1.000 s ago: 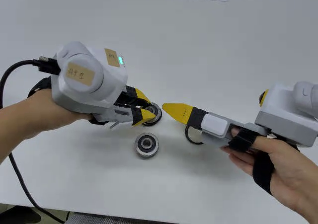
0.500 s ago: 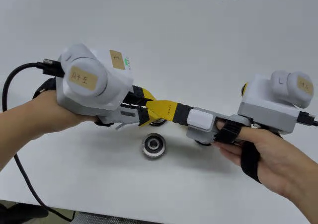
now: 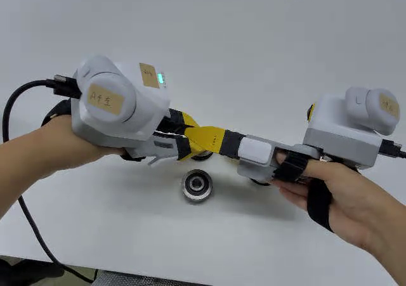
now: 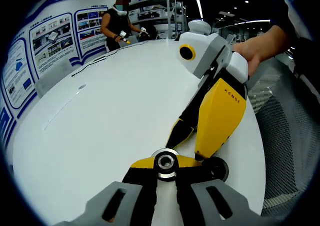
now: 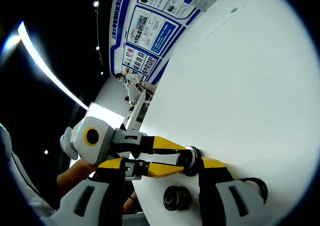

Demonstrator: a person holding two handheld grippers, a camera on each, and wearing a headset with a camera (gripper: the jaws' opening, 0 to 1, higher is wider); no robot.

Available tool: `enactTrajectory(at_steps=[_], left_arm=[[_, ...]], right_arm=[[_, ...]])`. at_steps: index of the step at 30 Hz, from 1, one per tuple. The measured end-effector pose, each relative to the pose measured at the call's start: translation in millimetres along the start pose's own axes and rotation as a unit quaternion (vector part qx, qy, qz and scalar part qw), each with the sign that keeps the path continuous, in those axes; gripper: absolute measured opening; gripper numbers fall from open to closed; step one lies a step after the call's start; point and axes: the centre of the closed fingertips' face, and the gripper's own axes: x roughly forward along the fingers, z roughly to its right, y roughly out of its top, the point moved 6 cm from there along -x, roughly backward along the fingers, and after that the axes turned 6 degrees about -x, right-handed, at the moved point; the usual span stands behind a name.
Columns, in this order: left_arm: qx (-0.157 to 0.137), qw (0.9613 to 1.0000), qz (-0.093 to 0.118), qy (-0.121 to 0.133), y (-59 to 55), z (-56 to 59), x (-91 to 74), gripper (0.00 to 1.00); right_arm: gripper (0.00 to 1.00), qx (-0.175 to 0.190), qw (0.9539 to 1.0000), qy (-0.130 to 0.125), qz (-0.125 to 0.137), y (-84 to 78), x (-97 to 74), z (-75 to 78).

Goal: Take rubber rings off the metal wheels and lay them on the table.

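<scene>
**Left gripper clamps a wheel, right gripper straddles it**

Left gripper [image 3: 188,145]: jaws closed onto a wheel [image 4: 165,162], with a yellow tip pinching it on each side. The wheel sits right at the tips, low over the table [image 3: 254,58]. Can't tell if it is lifted or resting.

Wheel look: small, round, metal. Face-on in the left gripper view it has a bright silver outer face, a black inner band and a shiny hub with a dark bore. Edge-on in the right gripper view, dark bands show around the rim. Can't tell if that is the rubber.

Right gripper [image 5: 191,164]: comes in from the opposite side, nose to nose with the left gripper. Its jaws are parted to about the wheel's width, one tip on each side of the same wheel and close against it. Can't tell whether they pinch it or just sit beside it.

Spare wheel [image 3: 197,185]: flat on the table, on the person's side of the meeting tips. It is near both grippers and touches neither. It has a dark outer rim, a silver ring and a dark centre.

Ring [image 5: 255,186]: a thin black loop lying loose on the table. It is outside the right gripper's jaws, just beside the jaw on the right of that gripper's own view, and partly hidden by it.
</scene>
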Motion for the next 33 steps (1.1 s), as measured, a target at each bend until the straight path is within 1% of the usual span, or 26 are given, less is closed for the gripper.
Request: enactTrajectory(at_steps=[6,8,13,17,19,22,23,24,25,26,27,29,30,33], left_arm=[[0.002,1.0000,-0.001,-0.001,-0.1,-0.7,0.4,0.13],[0.001,1.0000,-0.001,-0.001,-0.1,-0.9,0.4,0.13],[0.002,1.0000,-0.002,-0.001,-0.2,-0.9,0.4,0.13],[0.002,1.0000,-0.002,-0.001,-0.5,-1.2,0.3,0.13],[0.002,1.0000,-0.002,-0.001,-0.6,-1.2,0.3,0.13],[0.003,1.0000,-0.002,-0.002,-0.8,-1.2,0.3,0.13],[0.002,1.0000,-0.002,-0.002,-0.8,-1.2,0.2,0.13],[0.002,1.0000,-0.002,-0.002,-0.9,-1.1,0.2,0.13],[0.002,1.0000,-0.002,-0.002,-0.9,-1.1,0.2,0.13],[0.002,1.0000,-0.002,-0.002,-1.0,-1.1,0.2,0.13],[0.002,1.0000,-0.002,-0.002,-1.0,-1.0,0.1,0.13],[0.003,1.0000,-0.002,-0.002,-1.0,-1.0,0.1,0.13],[0.003,1.0000,-0.002,-0.002,-1.0,-0.9,0.1,0.13],[0.003,1.0000,-0.002,-0.002,-1.1,-0.9,0.1,0.13]], right_arm=[[0.61,0.000,1.0000,0.001,-0.002,-0.4,0.1,-0.6],[0.61,0.001,1.0000,0.004,-0.009,-2.3,-0.3,-1.6],[0.61,-0.001,1.0000,0.003,-0.007,-2.4,-2.2,-2.1],[0.55,-0.001,1.0000,0.002,-0.001,-0.7,-4.7,-1.5],[0.55,0.000,1.0000,0.002,-0.002,-1.0,-4.2,-1.1],[0.51,0.001,1.0000,-0.006,-0.003,-1.5,-3.4,2.0],[0.49,0.003,0.9999,-0.011,-0.003,-1.5,-3.3,3.6],[0.45,0.003,0.9999,-0.016,-0.003,-1.6,-3.5,5.2],[0.41,0.005,0.9996,-0.028,-0.004,-1.8,-3.6,8.9],[0.36,0.009,0.9993,-0.037,-0.005,-2.0,-3.6,12.1],[0.29,0.014,0.9987,-0.048,-0.006,-2.2,-3.9,16.3],[0.22,0.017,0.9984,-0.054,-0.007,-2.8,-4.1,19.6],[0.17,0.020,0.9978,-0.062,-0.008,-3.1,-4.2,21.6],[0.10,0.023,0.9969,-0.075,-0.012,-3.5,-4.1,24.4]])
